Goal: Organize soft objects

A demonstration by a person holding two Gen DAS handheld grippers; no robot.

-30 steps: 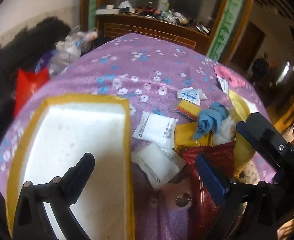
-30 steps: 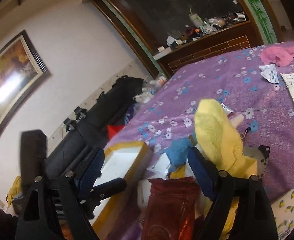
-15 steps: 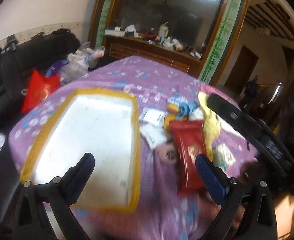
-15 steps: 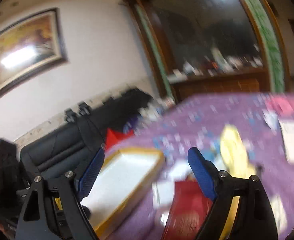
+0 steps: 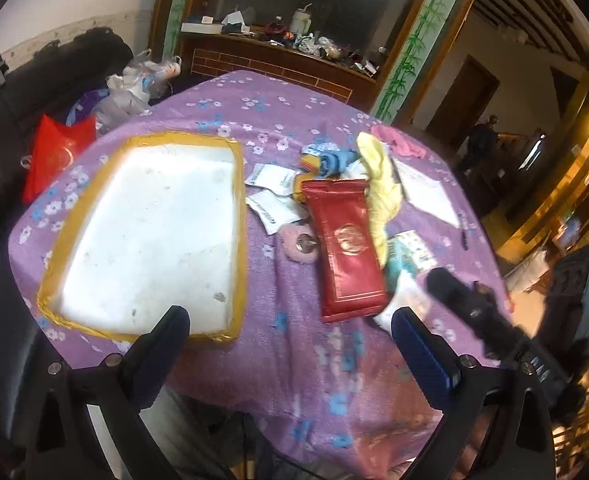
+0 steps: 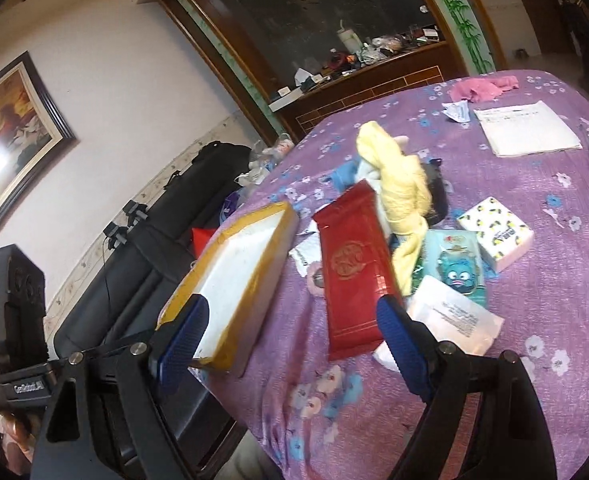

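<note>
The glossy red foil packet [image 5: 346, 252] lies flat on the desk covered in purple floral cloth [image 5: 294, 360], beside the yellow-rimmed white foam tray [image 5: 150, 240], long axis running from near edge to far. Likely light, pliable and slippery; grip its near short edge. Left tool [image 5: 290, 348] and right tool [image 6: 290, 340] hover spread apart, empty.

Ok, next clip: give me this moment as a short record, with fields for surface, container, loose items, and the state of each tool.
surface: table under a purple flowered cloth
container: white tray with yellow rim, nothing in it, left of the pile
loose items: red packet, yellow cloth along its right side, blue cloth behind, pink cloth at far edge, tissue pack, paper sheet
left tool: open, holds nothing, above near table edge
right tool: open, holds nothing, red packet's near end between its fingers in view
</note>
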